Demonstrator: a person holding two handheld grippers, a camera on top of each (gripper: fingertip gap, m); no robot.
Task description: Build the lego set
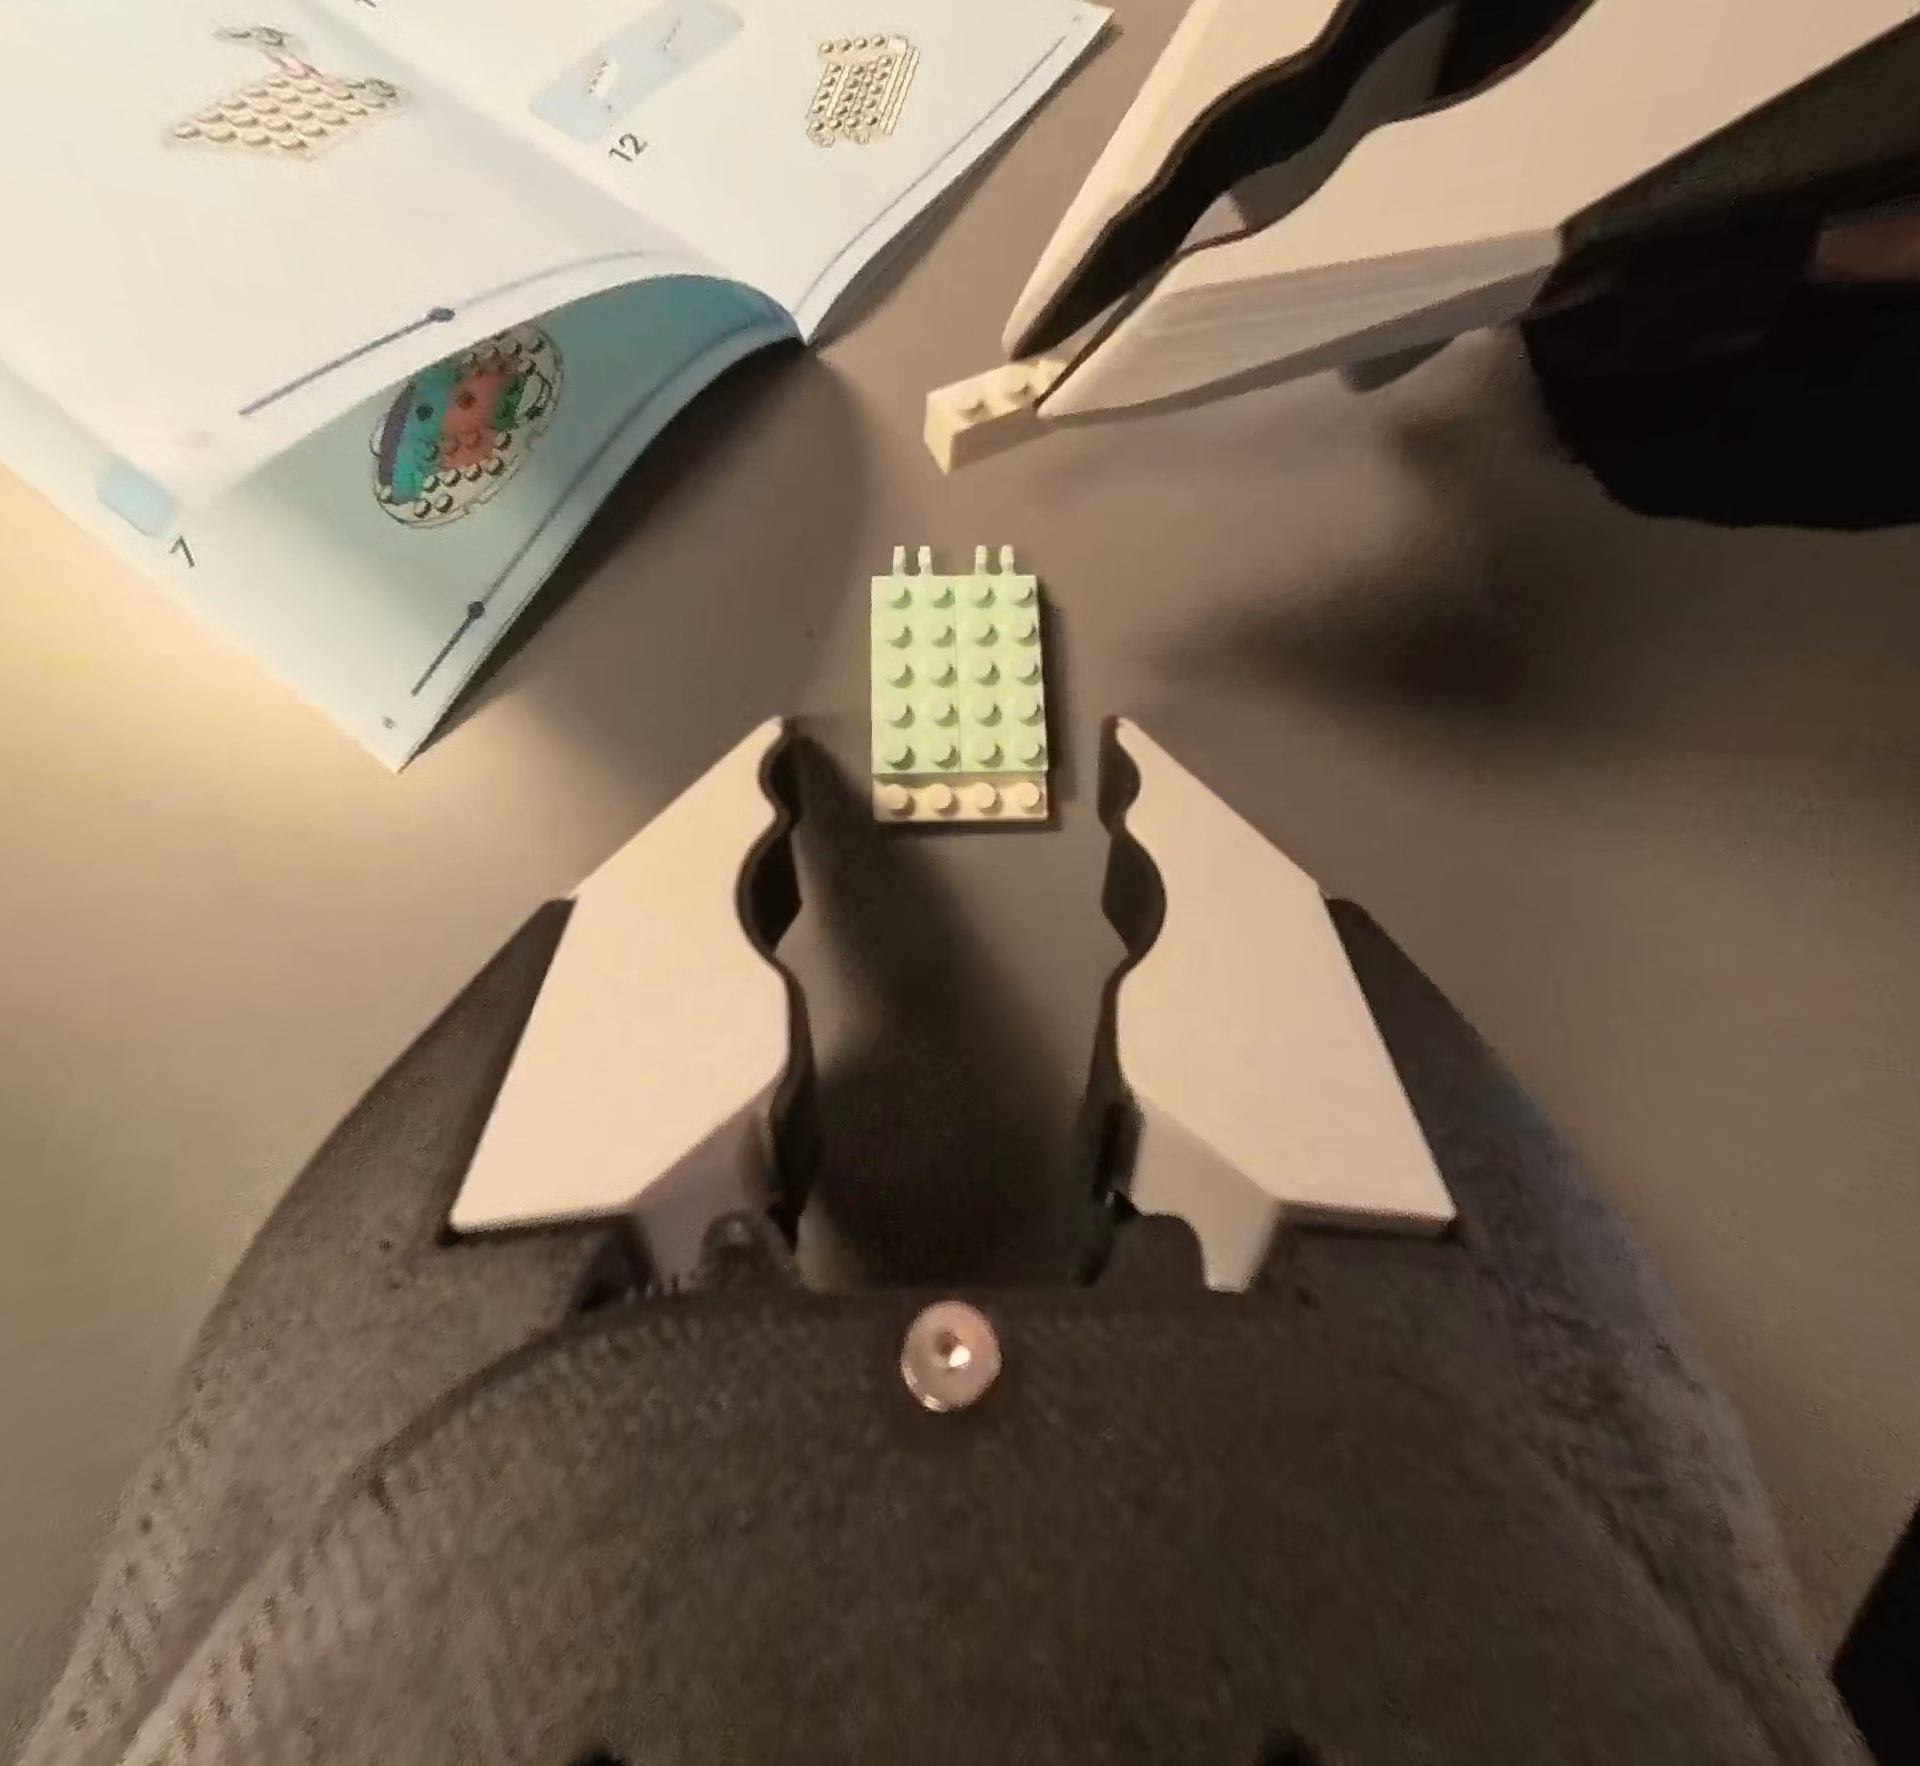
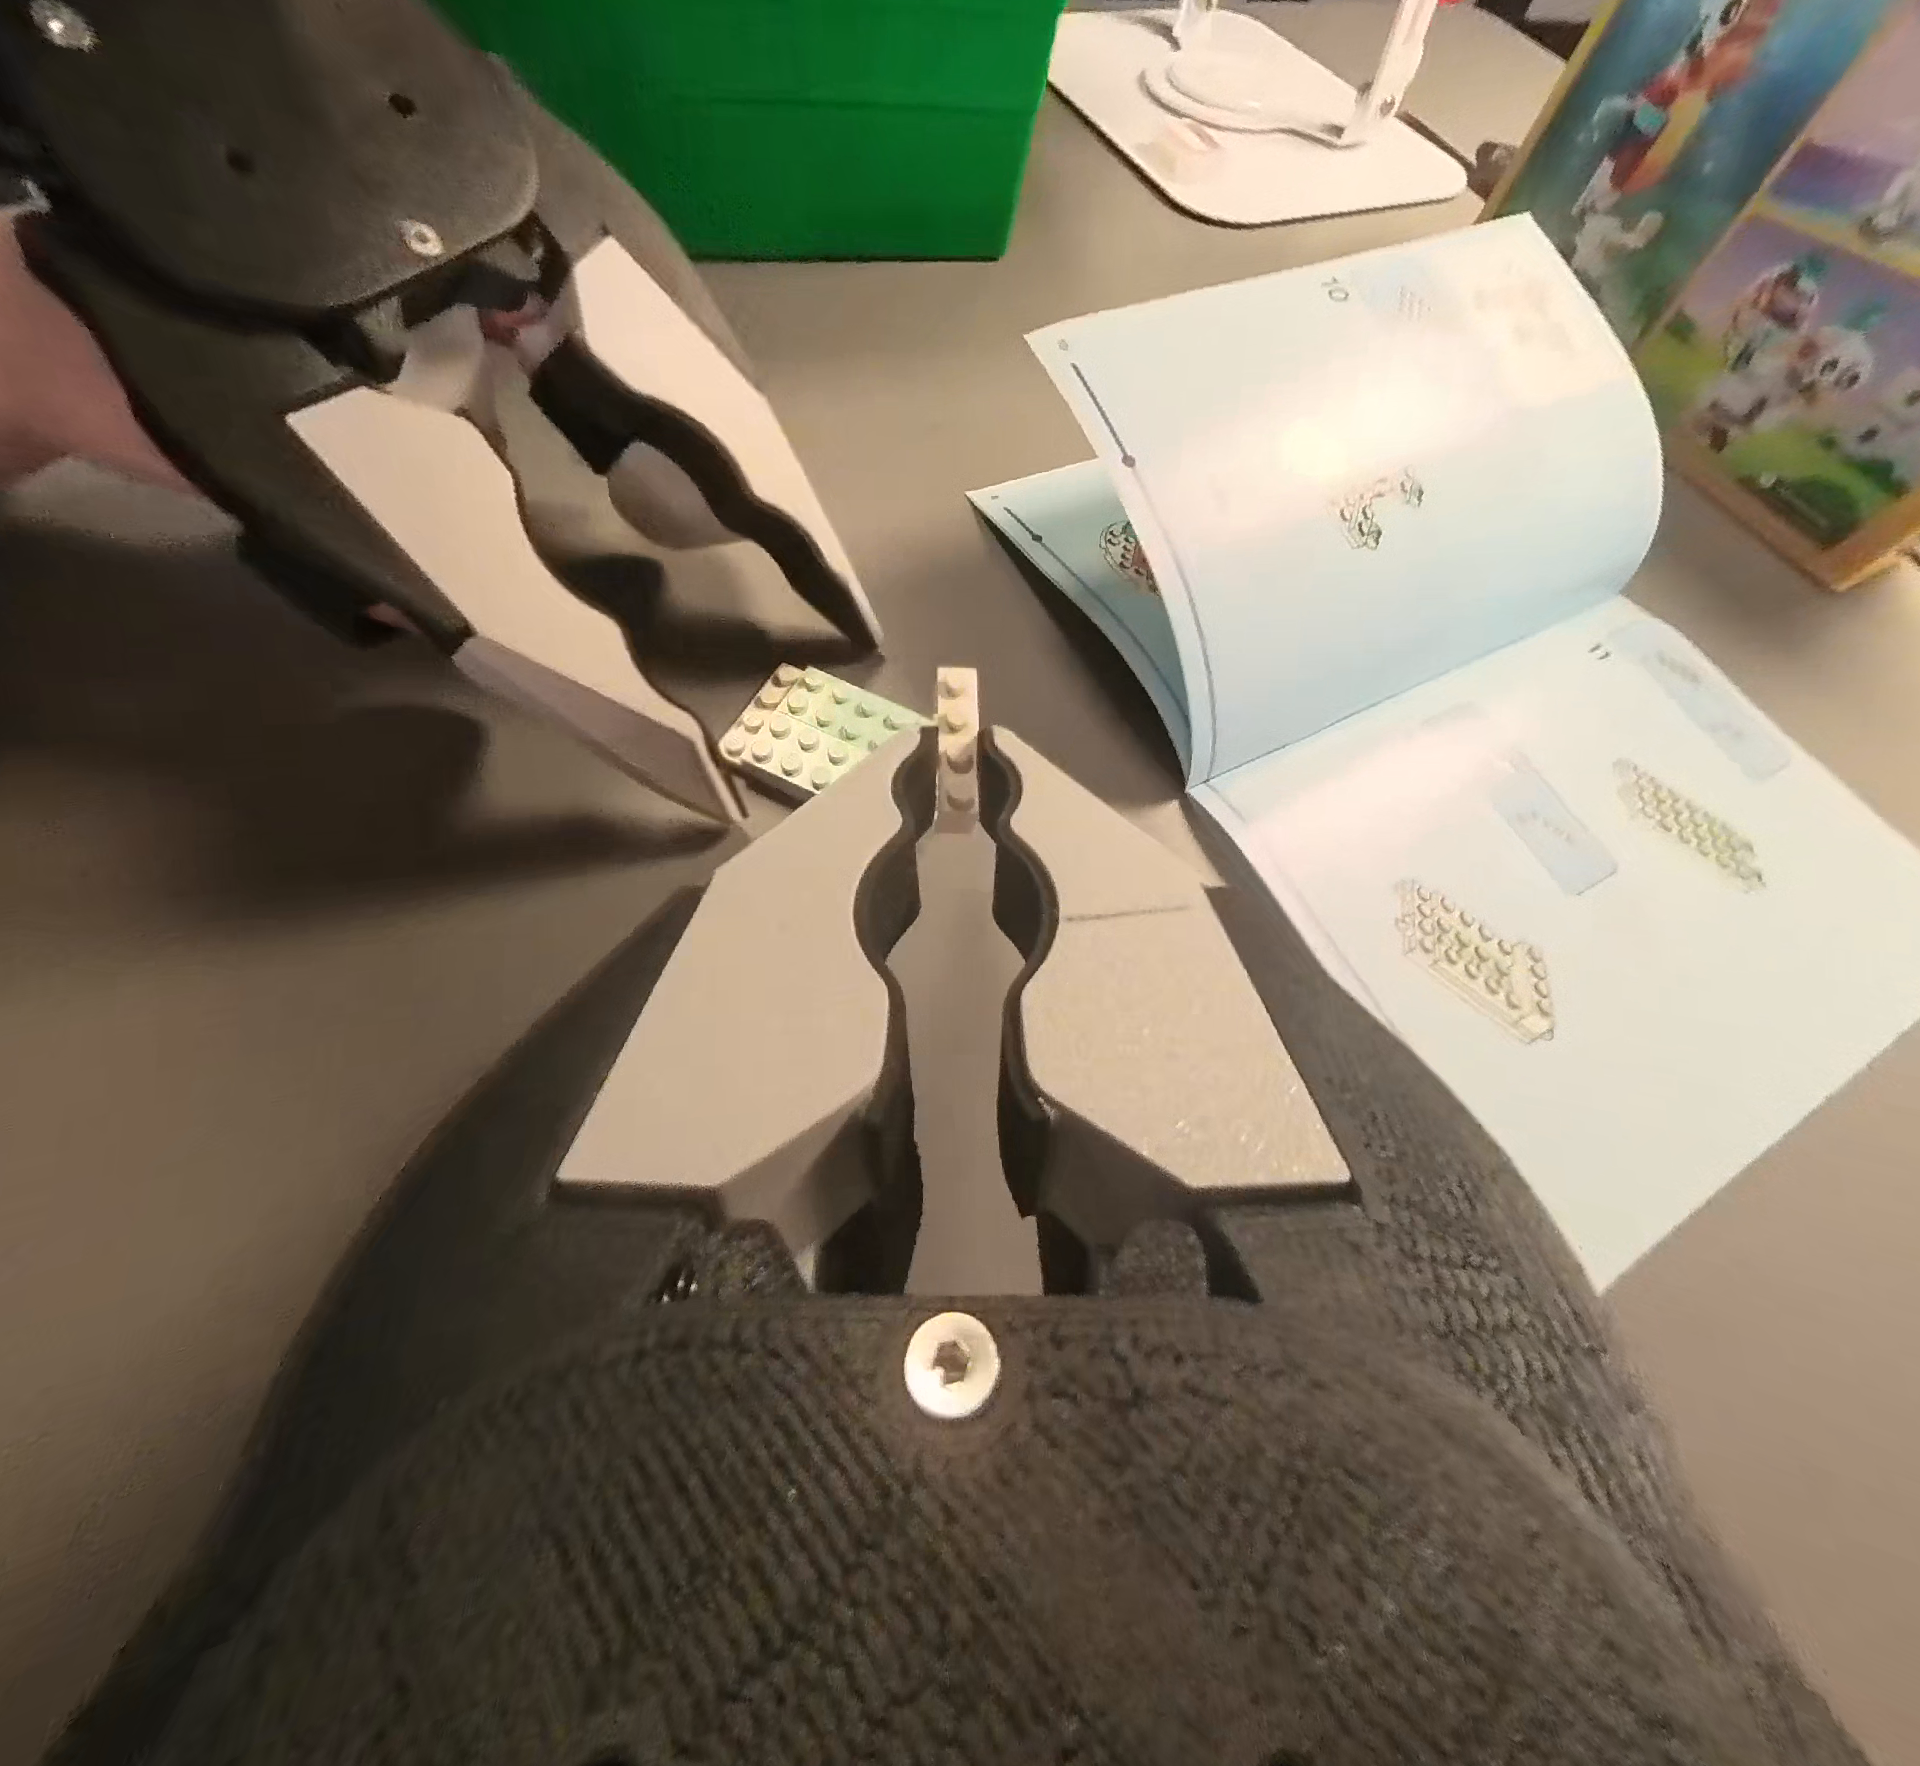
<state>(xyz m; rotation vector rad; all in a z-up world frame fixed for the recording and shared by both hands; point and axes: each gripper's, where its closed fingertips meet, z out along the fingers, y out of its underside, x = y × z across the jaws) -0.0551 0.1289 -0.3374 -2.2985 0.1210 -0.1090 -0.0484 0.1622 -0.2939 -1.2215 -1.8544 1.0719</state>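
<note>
A: Left gripper [image 1: 951, 750]?
B: Jaws spread wide, nothing between them. Tips sit either side of the near end of the green plate assembly [image 1: 961, 688], not touching it as far as I can see.

A: The assembly itself?
B: Flat on the grey table [image 1: 1351, 781]. Pale green studded plates side by side on a white strip that shows at the near end, small clips at the far end. In the right wrist view it's the same piece [image 2: 821, 729], lying between the two grippers' tips.

A: Right gripper [image 2: 956, 750]?
B: Clamped on a narrow white brick [image 2: 956, 729], studs up, about half sticking out past the tips. From the left wrist view the brick [image 1: 987, 417] hangs just beyond the far end of the assembly, apart from it. Height above the table hard to judge, blurry.

A: Other stuff?
B: Open instruction booklet [image 2: 1455, 781] beside the work, one page curled up. Green bin [image 2: 727, 54] behind, white stand [image 2: 1278, 116], lego box [image 2: 1766, 210] at the far right.
</note>
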